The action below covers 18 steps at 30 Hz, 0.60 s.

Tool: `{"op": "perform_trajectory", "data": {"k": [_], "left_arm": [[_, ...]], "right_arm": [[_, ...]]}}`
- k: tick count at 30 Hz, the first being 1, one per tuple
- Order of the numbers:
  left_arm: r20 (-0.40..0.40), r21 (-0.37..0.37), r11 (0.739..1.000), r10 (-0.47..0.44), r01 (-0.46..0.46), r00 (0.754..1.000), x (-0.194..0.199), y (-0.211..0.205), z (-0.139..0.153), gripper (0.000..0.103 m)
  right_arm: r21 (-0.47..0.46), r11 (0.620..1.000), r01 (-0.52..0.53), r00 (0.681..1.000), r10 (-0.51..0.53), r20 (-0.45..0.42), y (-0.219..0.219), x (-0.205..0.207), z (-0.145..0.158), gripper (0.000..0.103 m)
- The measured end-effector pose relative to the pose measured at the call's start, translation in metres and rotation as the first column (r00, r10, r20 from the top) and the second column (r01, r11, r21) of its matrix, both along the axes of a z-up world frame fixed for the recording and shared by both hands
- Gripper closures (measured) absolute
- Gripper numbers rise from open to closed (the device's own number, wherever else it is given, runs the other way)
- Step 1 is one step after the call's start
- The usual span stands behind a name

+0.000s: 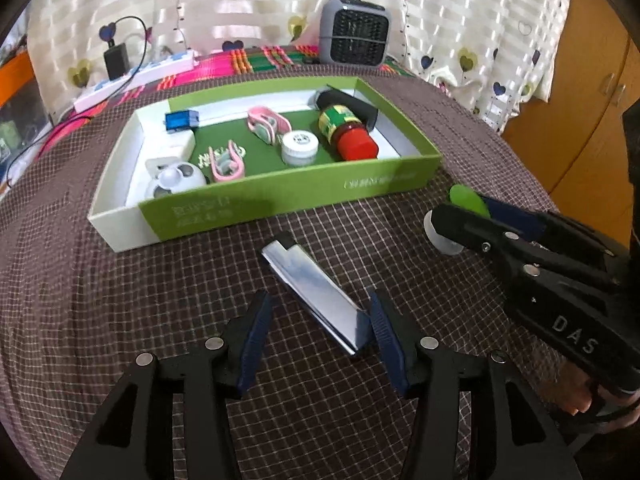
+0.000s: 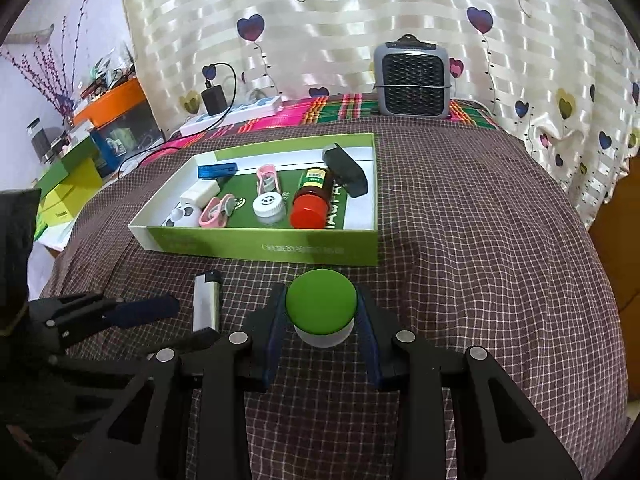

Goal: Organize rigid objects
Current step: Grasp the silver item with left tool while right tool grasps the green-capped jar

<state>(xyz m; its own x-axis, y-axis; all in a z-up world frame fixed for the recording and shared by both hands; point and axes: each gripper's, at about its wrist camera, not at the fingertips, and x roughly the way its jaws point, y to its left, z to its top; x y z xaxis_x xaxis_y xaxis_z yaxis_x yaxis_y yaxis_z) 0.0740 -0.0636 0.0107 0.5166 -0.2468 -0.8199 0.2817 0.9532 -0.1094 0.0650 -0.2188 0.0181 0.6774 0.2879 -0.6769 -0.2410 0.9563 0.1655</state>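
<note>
A: Left view — the left claw (image 1: 318, 322) gapes around the lighter (image 1: 316, 294) on the counter (image 1: 120, 300), pads not pressing. Centre it, then close.

B: Right view — the right claw (image 2: 322, 312) grips the jar (image 2: 322, 312). Lift over the box (image 2: 260, 246) wall.

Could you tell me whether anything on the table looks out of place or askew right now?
The silver lighter lies loose and diagonal on the checked cloth, outside the green box that holds the other small items.
</note>
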Motion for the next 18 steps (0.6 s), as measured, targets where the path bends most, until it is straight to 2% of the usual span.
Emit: {"op": "perform_trajectory", "data": {"k": [9, 18], "left_arm": [[0.017, 0.087, 0.995, 0.039, -0.040, 0.999, -0.003, 0.005, 0.000, 0.052], [0.031, 0.086, 0.994, 0.065, -0.067, 0.997, -0.002, 0.017, -0.002, 0.052]], "right_arm": [[0.020, 1.000, -0.011, 1.000, 0.011, 0.000, -0.002, -0.001, -0.002, 0.068], [0.018, 1.000, -0.017, 1.000, 0.017, -0.001, 0.000, -0.001, -0.003, 0.068]]}}
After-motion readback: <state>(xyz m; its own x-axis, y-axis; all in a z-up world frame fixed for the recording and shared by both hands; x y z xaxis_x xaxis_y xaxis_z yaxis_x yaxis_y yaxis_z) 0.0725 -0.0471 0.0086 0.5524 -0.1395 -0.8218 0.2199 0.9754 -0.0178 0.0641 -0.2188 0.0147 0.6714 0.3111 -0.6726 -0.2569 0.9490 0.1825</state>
